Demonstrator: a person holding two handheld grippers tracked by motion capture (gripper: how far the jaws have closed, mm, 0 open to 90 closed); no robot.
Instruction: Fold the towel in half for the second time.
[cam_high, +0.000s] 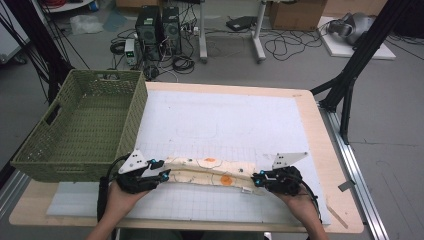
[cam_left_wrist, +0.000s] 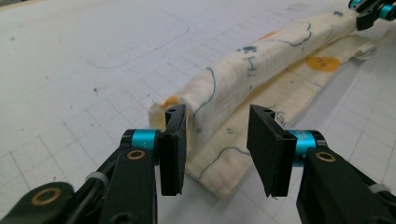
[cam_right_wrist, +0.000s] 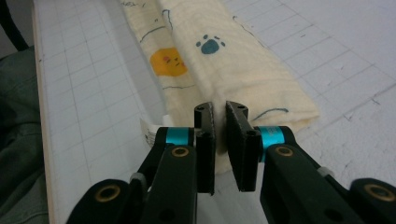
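**Folded cloth held at one end, the other end waiting between open jaws**

A cream printed cloth (cam_high: 207, 171) lies folded into a long narrow band across the lower centre of the high view, on the white gridded mat (cam_high: 225, 125) that covers the table (cam_high: 320, 150). Its long axis runs left to right in that frame, from one gripper to the other, with a raised fold along the far edge and a flatter layer toward the person.

The right gripper (cam_right_wrist: 220, 122) sits at the band's right end. In the right gripper view its jaws stand narrow, with only a thin gap, and the rolled end of the cloth (cam_right_wrist: 243, 70) is pinched between them.

The left gripper (cam_left_wrist: 217, 135) is at the band's left end. In the left gripper view its jaws stand wide apart, and the raised fold of the cloth (cam_left_wrist: 243, 74) runs away from between them toward the upper right of that frame; the left-hand pad touches or nearly touches the fold, the other stands clear of it.

So the cloth extends straight ahead of each gripper, lengthwise. The next move probably turns on the left jaws closing on that end, so both ends can be carried together. The green woven basket (cam_high: 80, 125) stands at the left of the high view, nearer the left gripper.
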